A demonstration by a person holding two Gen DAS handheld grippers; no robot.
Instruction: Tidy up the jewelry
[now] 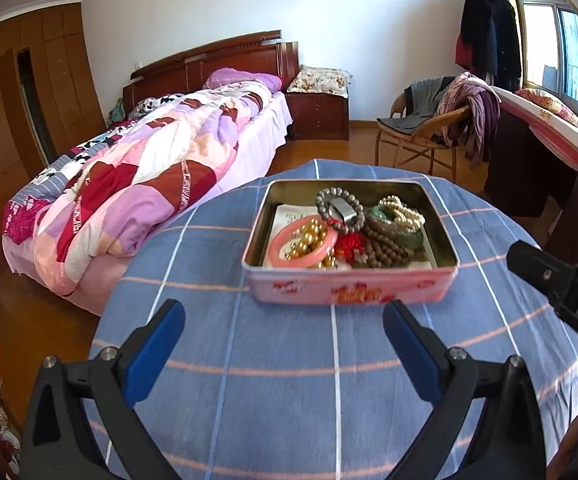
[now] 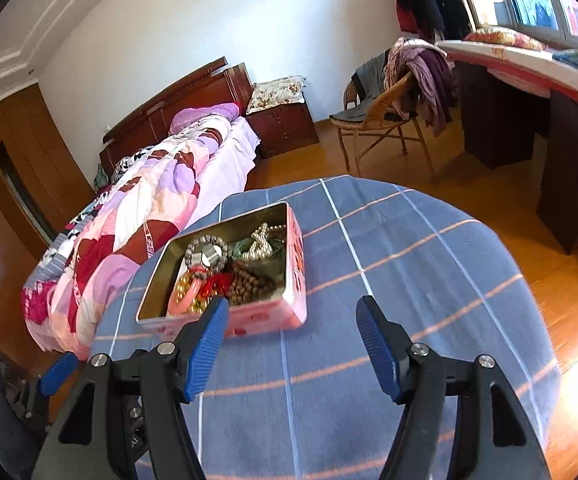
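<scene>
Jewelry piled in pink tin at my 12 o'clock on table. Beads slippery and tangled, probably snag; I'd pinch the stiff pink bangle rim (easiest). Left gripper and right gripper spread wide, empty.

Bare checked cloth lies between and ahead of the left fingers up to the tin. The tin's corner seems just beyond the right gripper's left finger.
</scene>
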